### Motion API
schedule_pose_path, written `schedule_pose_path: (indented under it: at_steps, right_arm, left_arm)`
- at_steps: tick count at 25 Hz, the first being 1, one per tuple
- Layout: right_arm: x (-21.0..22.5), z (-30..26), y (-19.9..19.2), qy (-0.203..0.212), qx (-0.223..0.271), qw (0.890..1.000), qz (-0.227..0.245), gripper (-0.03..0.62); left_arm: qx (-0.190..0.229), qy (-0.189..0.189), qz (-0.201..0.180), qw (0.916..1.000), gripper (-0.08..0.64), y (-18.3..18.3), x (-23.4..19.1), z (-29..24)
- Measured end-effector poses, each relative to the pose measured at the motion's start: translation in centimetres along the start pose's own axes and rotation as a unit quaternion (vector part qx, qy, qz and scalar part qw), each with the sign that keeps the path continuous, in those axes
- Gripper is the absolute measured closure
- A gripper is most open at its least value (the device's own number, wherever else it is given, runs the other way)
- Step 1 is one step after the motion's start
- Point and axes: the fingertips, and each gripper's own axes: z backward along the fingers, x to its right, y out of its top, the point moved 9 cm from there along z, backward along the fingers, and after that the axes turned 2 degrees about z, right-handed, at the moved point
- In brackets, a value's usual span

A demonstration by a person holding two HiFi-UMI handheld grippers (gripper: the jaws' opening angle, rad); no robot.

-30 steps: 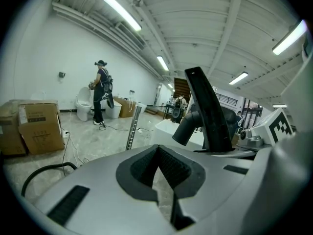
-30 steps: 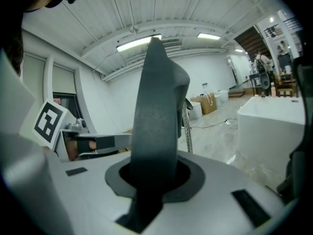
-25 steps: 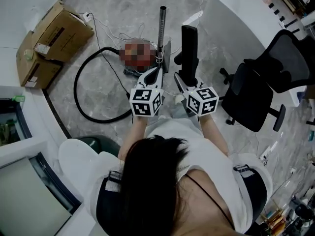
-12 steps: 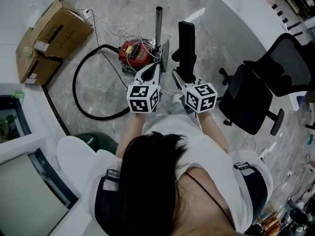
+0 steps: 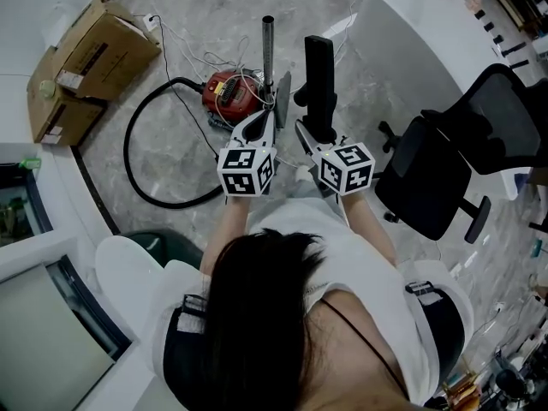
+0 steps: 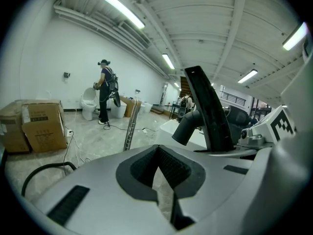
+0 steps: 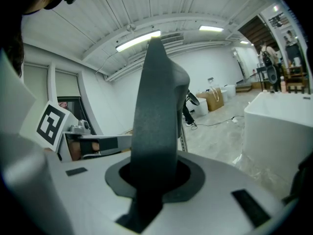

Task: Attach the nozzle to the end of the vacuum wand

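The silver vacuum wand [image 5: 267,50] stands just beyond my left gripper [image 5: 277,103], and its lower end is hidden behind the gripper's body. The wand [image 6: 131,129] rises to the left of the left gripper [image 6: 161,176], whose jaws are shut with nothing between them. My right gripper [image 5: 310,132] is shut on the lower part of the black nozzle [image 5: 318,75], which points away from me, to the right of the wand and apart from it. That nozzle [image 7: 156,106] fills the gap of the right gripper [image 7: 151,180]. The nozzle [image 6: 208,111] also shows in the left gripper view.
A red vacuum cleaner [image 5: 229,91] sits on the marble floor left of the wand, its black hose [image 5: 141,157] looping further left. Cardboard boxes [image 5: 86,62] lie at the upper left. A black office chair [image 5: 445,165] and a white counter [image 5: 419,32] are on the right. A person [image 6: 105,96] stands far off.
Both grippers have drifted slightly toward the upper left of the head view, the nozzle still gripped in the right one. The jaws have not changed.
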Motion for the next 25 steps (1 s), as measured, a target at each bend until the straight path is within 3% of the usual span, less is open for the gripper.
schedule_pose_path:
  at_steps: [25]
  right_arm:
    - [5.7,-2.7,2.8,0.062,-0.024,0.998,0.013,0.514]
  left_arm:
    - [0.02,0.062,0.016,0.9977,0.557,1.5,1.0,-4.3]
